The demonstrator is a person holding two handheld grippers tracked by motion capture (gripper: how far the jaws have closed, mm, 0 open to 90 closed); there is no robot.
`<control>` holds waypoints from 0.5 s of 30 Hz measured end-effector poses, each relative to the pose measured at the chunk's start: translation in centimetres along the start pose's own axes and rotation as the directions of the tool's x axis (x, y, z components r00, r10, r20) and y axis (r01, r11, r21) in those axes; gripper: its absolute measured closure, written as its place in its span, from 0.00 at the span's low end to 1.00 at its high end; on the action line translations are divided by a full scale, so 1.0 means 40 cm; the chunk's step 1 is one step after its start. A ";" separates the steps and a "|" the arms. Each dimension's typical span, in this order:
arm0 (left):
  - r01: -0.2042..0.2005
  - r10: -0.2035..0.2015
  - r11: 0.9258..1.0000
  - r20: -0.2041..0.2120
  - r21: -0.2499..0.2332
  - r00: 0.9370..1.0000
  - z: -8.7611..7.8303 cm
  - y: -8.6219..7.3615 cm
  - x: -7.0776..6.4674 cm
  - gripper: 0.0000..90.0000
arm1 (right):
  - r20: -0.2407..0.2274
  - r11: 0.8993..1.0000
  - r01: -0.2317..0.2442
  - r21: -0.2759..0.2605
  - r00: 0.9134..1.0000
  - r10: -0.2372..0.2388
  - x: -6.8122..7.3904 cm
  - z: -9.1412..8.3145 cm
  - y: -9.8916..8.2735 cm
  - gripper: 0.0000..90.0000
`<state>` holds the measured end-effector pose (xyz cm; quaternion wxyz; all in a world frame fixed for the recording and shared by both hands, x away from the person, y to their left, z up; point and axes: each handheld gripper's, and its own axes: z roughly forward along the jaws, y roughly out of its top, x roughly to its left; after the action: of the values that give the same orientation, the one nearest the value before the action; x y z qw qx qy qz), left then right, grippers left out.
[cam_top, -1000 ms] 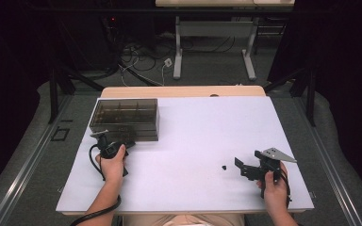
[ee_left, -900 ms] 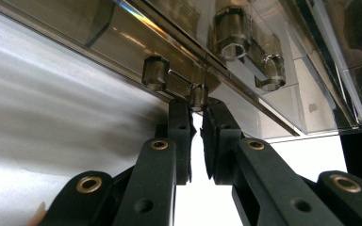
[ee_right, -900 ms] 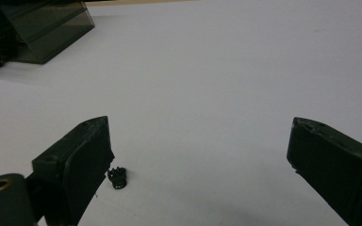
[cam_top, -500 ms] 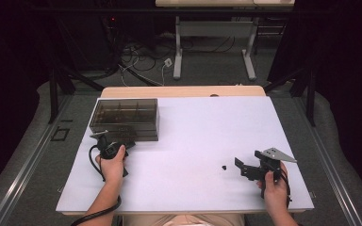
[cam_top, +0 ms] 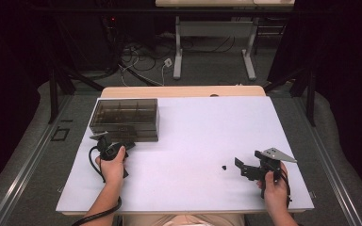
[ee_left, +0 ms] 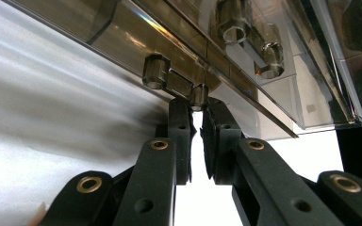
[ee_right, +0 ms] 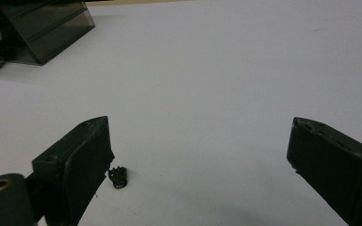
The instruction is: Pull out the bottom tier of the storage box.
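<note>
From the high view, a smoky transparent box [cam_top: 125, 119] is sitting at the far left part of the white table [cam_top: 193, 141]. The left gripper [cam_top: 114, 144] is lying just in front of the box's near wall, with its tip reaching up to that wall, and the left hand [cam_top: 111, 162] is wrapping around its handle. Well to the right of the box, near the table's front edge, the right gripper [cam_top: 241, 168] is pointing back toward the box, held by the right hand [cam_top: 273, 186]. A tiny black part [cam_top: 224, 167] is lying on the table just ahead of that gripper, on the side facing the box.

In the left gripper view, the box [ee_left: 245, 56] is looming right above the left gripper [ee_left: 197, 110]. The jaws are standing nearly together, a thin bright slit showing between them, and their tips are touching a small latch [ee_left: 175, 81] on the box's wall; whether they are squeezing it, I cannot tell.

In the right gripper view, the right gripper [ee_right: 200, 141] is holding its jaws wide apart with nothing between them. The small black part [ee_right: 118, 177] is resting on the table [ee_right: 226, 70] just beside the left-hand jaw, far from the box [ee_right: 47, 26] at the upper left corner.
</note>
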<state>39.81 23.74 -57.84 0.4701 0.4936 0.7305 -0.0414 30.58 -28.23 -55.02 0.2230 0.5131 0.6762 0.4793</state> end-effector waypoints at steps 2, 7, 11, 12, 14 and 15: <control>0.004 -0.004 1.000 0.000 -0.003 1.000 0.000 -0.001 0.000 0.91 | -0.003 1.000 -0.007 -0.002 1.000 0.007 0.001 0.000 0.000 0.08; 0.003 -0.003 1.000 0.001 -0.001 1.000 -0.003 -0.004 0.001 0.91 | -0.004 1.000 -0.001 -0.004 1.000 0.001 0.000 0.000 0.000 0.08; 0.008 -0.008 1.000 0.000 -0.005 1.000 -0.005 -0.007 0.001 0.91 | 0.000 1.000 -0.008 -0.008 1.000 0.008 0.001 0.000 -0.001 0.08; 0.004 -0.004 1.000 -0.002 -0.010 1.000 -0.005 -0.008 0.002 0.92 | 0.001 1.000 -0.008 -0.008 1.000 0.008 0.001 0.000 -0.001 0.08; 0.011 -0.011 1.000 -0.002 -0.019 1.000 -0.004 -0.010 0.001 0.92 | 0.000 1.000 -0.008 -0.008 1.000 0.008 0.001 0.000 -0.001 0.08; 0.008 -0.008 1.000 0.001 -0.004 1.000 -0.007 -0.009 0.002 0.92 | 0.001 1.000 -0.008 -0.008 1.000 0.008 0.001 0.000 -0.001 0.08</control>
<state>39.35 23.75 -57.87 0.4712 0.4895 0.7325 -0.0421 30.56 -28.20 -55.03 0.2233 0.5150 0.6722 0.4827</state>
